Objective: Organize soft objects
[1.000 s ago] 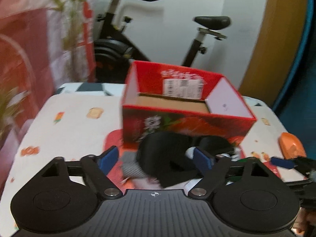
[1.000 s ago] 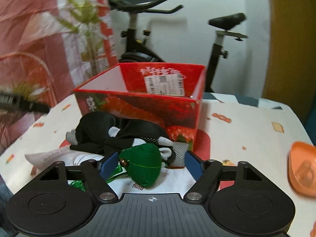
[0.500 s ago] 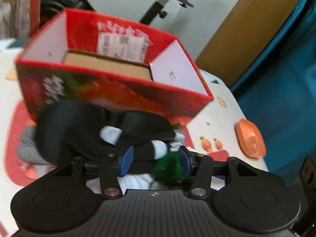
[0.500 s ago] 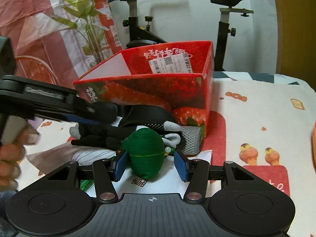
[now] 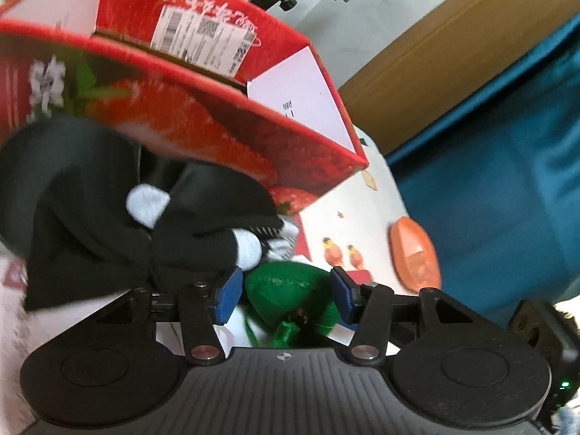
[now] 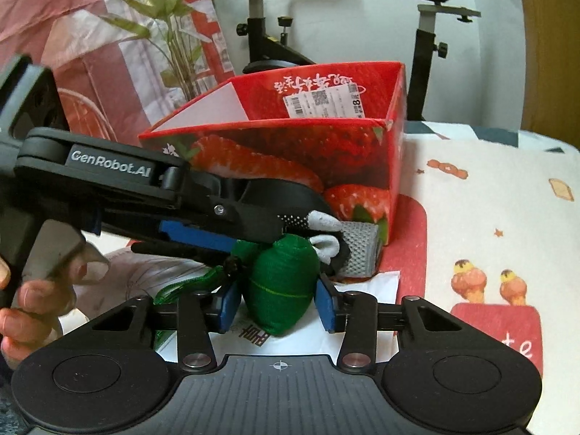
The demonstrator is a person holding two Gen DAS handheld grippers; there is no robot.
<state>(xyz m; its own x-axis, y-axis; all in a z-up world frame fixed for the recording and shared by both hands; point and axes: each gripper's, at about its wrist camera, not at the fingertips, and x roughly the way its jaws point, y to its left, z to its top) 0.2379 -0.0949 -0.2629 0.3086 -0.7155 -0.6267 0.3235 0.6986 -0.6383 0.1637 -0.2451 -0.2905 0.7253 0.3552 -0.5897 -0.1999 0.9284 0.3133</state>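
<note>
A green drawstring pouch (image 6: pixel 282 275) lies on white paper in front of the red strawberry box (image 6: pixel 290 152). My right gripper (image 6: pixel 277 306) straddles the pouch and its jaws are closing; the right pad is at the cloth, the left one a little off it. Black socks with white tips (image 5: pixel 108 210) are piled against the box (image 5: pixel 217 116). My left gripper (image 5: pixel 284 297) has come in from the left, and its fingers (image 6: pixel 232 223) reach over the socks to the pouch's tied end. Its jaws are opening, with the pouch (image 5: pixel 286 286) between them and untouched.
A grey knitted piece (image 6: pixel 359 250) leans on the box's near corner. An orange dish (image 5: pixel 413 257) sits on the patterned tablecloth (image 6: pixel 489 199) to the right. A person's hand (image 6: pixel 29 308) holds the left gripper. An exercise bike (image 6: pixel 261 36) and a plant (image 6: pixel 170 29) stand behind the table.
My left gripper dropped and swung right over the sock pile to the green pouch, its jaws narrower than at first. My right gripper's jaws narrowed around the pouch and sank a little.
</note>
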